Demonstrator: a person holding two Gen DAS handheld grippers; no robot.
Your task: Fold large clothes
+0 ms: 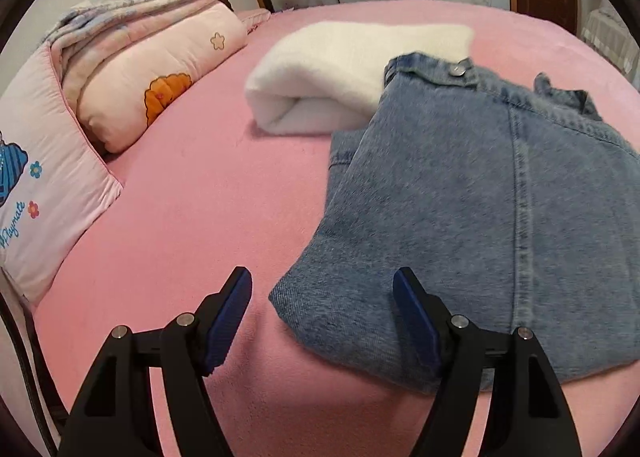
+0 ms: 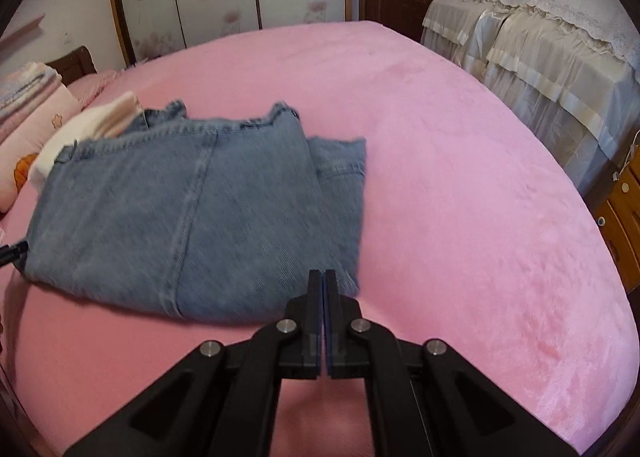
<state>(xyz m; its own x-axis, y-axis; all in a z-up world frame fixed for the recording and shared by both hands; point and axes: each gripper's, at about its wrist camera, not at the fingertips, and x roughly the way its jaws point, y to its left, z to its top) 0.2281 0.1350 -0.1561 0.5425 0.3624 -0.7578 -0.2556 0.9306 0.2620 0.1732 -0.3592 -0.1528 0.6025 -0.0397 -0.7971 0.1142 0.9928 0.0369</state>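
Folded blue jeans (image 1: pixel 480 197) lie on the pink bed (image 1: pixel 180 217), their waistband with a metal button resting against a folded white fleece garment (image 1: pixel 340 69). My left gripper (image 1: pixel 322 285) hangs open just above the near left corner of the jeans, with nothing gripped between its blue pads. In the right wrist view the same jeans (image 2: pixel 180 209) lie flat, folded over. My right gripper (image 2: pixel 323 277) is shut, pads pressed together with nothing between them, just over the jeans' near right corner. The tip of the left gripper shows at the far left edge.
Pink pillows and a stack of folded quilts (image 1: pixel 132 57) lie at the bed's left end. A lace-covered piece of furniture (image 2: pixel 552 57) stands to the right of the bed, a wooden drawer unit (image 2: pixel 624 217) beside it. Wardrobe doors and a brown door stand behind.
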